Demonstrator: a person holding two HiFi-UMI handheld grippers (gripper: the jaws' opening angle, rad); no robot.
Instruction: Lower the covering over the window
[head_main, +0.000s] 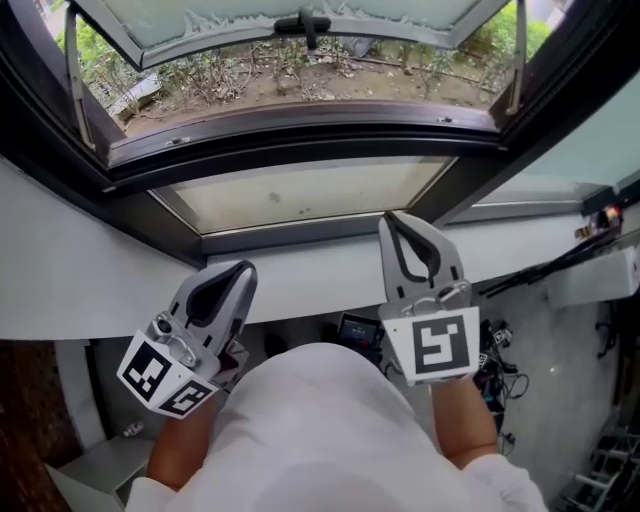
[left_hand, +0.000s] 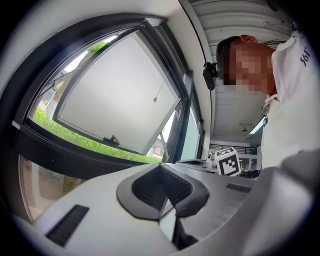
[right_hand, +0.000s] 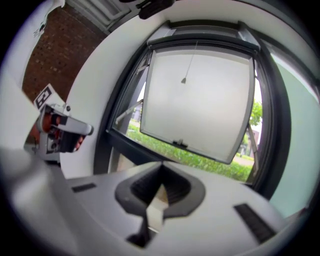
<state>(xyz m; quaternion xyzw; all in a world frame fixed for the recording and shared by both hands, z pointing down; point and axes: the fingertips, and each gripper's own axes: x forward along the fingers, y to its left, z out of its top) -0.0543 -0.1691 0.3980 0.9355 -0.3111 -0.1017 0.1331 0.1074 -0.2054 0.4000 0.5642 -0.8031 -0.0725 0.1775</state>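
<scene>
A person stands at an open window (head_main: 300, 122) with both tools raised over the white sill (head_main: 300, 278). The left claw (head_main: 243, 268) and the right claw (head_main: 392, 216) are each pressed narrow, tips together, with nothing between them. The covering itself is out of sight, presumably rolled up at the top of the frame. Only its thin pull cord (right_hand: 184, 79) shows, hanging in front of the frosted sash (right_hand: 200, 110), well apart from either claw.

The cord's long axis runs top to bottom, and its small weighted end points down toward the sill. It looks slanted in the gripper views, most likely because of camera tilt. The sash is swung outward at its lower edge, with grass (right_hand: 200, 161) visible beyond it.

The step in hand appears to be the reach. To do it well, one claw should spread first and then rise to the weighted end. It should close squarely across the cord just above the bob so the thin line cannot slip out. The pull should then run straight down along the cord's own line rather than toward the room, and steadily, so the covering unrolls evenly.
</scene>
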